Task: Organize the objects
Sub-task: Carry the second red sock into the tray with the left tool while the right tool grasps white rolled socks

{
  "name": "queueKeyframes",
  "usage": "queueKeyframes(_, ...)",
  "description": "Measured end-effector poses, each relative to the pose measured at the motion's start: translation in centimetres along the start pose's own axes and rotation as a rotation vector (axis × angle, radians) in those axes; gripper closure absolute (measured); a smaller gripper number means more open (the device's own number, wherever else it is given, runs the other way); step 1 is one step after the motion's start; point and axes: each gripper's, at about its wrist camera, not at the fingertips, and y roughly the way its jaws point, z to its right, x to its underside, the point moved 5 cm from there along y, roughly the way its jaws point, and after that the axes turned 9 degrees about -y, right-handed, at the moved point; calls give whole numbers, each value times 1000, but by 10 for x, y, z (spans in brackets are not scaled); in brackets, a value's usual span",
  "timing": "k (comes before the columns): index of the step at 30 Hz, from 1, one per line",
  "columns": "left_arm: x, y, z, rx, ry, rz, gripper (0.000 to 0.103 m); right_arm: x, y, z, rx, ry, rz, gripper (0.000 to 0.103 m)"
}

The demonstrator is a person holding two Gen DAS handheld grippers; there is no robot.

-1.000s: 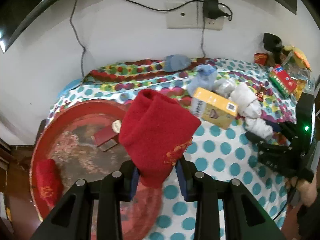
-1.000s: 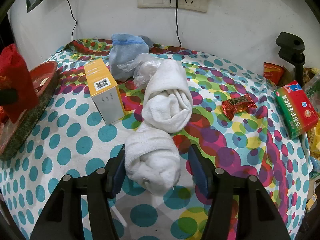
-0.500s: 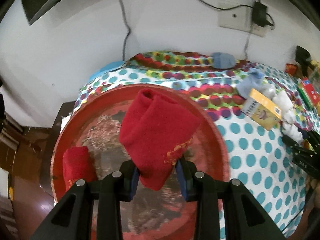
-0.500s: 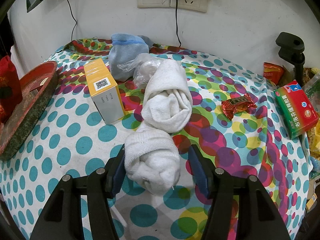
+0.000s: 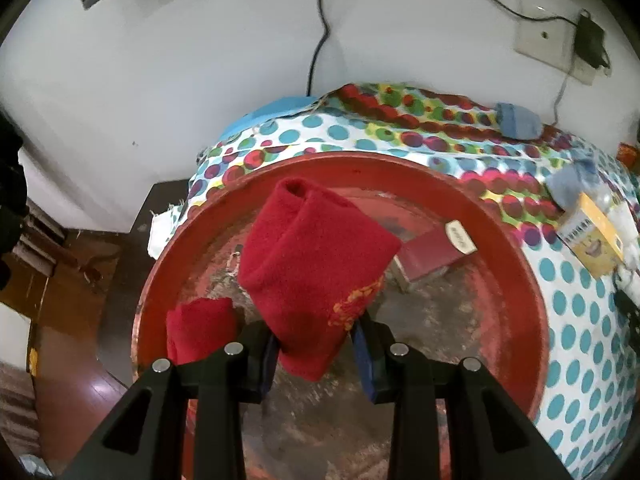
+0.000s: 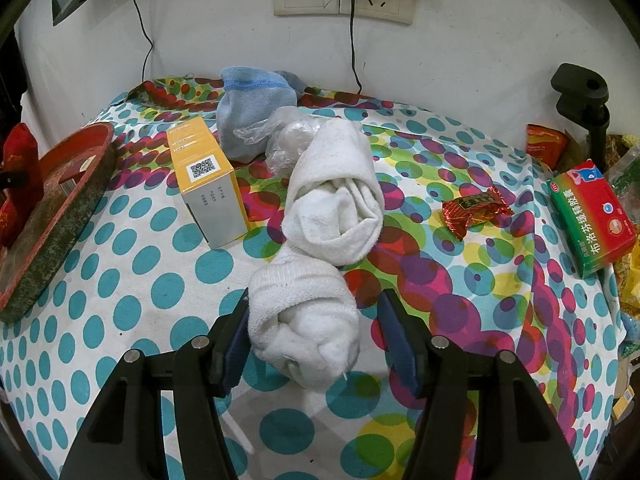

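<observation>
A: Left gripper clamps the red sock above the red tray, centre frame

B: Release low beside its twin; right gripper straddles the white sock unsqueezed, lower centre

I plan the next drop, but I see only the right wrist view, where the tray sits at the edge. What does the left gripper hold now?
Observer: The left gripper is shut on a folded red sock, over the red tray.
Operator: Is something inside the tray already?
Observer: Yes, a second red sock lies by its left rim.
Operator: Anything else in it?
Observer: A dark red box lies on the tray floor, toward the far right.
</observation>
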Motion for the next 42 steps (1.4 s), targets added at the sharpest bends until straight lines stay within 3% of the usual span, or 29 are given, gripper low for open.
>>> queueKeyframes(19, -20, 36, -21, -69, 79, -17, 68, 1, 1, 1, 1, 0, 0, 41)
queueKeyframes(31, -18, 49, -36, -3, -11, -37, 67, 0, 2, 2, 6, 8, -3, 37)
queueKeyframes(42, -17, 34, -40, 12, 17, 8, 57, 0, 2, 5, 7, 7, -4, 35)
